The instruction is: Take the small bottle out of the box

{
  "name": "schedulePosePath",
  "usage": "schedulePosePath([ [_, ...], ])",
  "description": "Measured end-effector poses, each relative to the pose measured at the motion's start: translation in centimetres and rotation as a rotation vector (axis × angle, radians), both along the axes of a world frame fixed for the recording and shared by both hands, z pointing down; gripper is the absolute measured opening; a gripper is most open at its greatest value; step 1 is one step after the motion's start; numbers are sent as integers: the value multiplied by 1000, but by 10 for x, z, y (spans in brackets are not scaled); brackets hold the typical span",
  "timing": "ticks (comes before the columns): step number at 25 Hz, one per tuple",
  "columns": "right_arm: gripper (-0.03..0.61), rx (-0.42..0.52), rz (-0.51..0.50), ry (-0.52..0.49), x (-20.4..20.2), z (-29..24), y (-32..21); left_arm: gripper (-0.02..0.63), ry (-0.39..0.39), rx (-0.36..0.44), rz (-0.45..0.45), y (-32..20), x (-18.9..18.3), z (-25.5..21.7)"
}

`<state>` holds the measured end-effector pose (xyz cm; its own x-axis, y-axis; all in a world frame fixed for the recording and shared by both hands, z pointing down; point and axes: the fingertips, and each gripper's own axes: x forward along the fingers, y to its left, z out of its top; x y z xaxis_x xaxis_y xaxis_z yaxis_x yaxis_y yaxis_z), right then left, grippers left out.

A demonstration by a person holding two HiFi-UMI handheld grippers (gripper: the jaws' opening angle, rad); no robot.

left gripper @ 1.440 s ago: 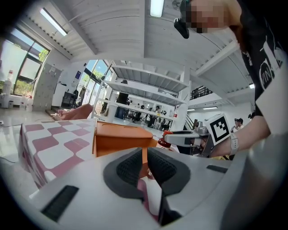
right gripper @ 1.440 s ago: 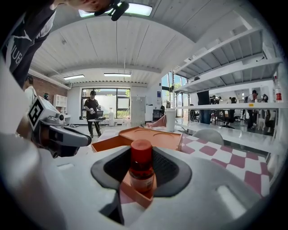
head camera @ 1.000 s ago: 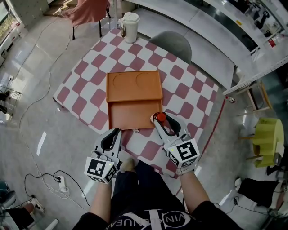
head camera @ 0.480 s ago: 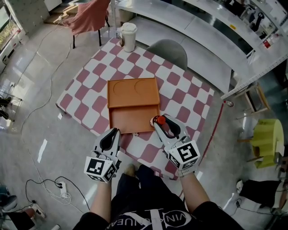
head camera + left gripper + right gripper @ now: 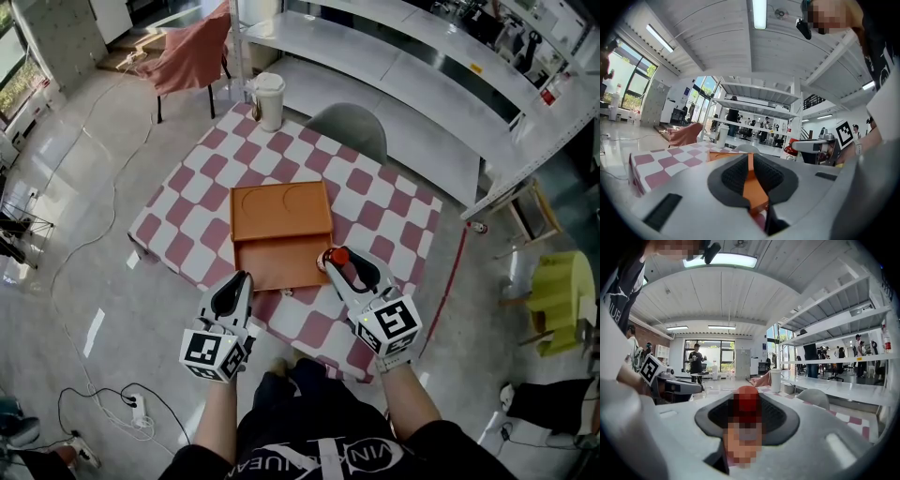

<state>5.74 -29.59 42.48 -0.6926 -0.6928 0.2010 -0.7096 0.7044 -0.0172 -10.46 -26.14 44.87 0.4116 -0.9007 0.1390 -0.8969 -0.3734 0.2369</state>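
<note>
Table [image 5: 394, 202], pink-and-white check cloth, mid head view. Grey chair [image 5: 352, 122] at table's 1 o'clock edge. Orange box [image 5: 281, 211] near table centre, panel with two round dents on 12 o'clock side, open tray on 6 o'clock side. Right gripper [image 5: 343, 262] at box's 5 o'clock corner, jaws clamped on bottle. Left gripper [image 5: 242, 278] at box's 7 o'clock corner, jaws narrow slit apart, gripping nothing, box orange showing through gap. White lidded cup [image 5: 269, 98] at table's 11 o'clock corner. Small bottle [image 5: 336, 255], red cap, upright between right jaws, over box's 5 o'clock corner.

Left gripper [image 5: 233, 284] ajar, right gripper [image 5: 343, 266] clamped
</note>
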Motion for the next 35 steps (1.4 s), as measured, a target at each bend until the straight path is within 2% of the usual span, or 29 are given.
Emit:
schedulePosePath([
  [35, 143, 71, 48, -59, 7, -56, 12, 35, 8, 121, 7, -2, -7, -60],
])
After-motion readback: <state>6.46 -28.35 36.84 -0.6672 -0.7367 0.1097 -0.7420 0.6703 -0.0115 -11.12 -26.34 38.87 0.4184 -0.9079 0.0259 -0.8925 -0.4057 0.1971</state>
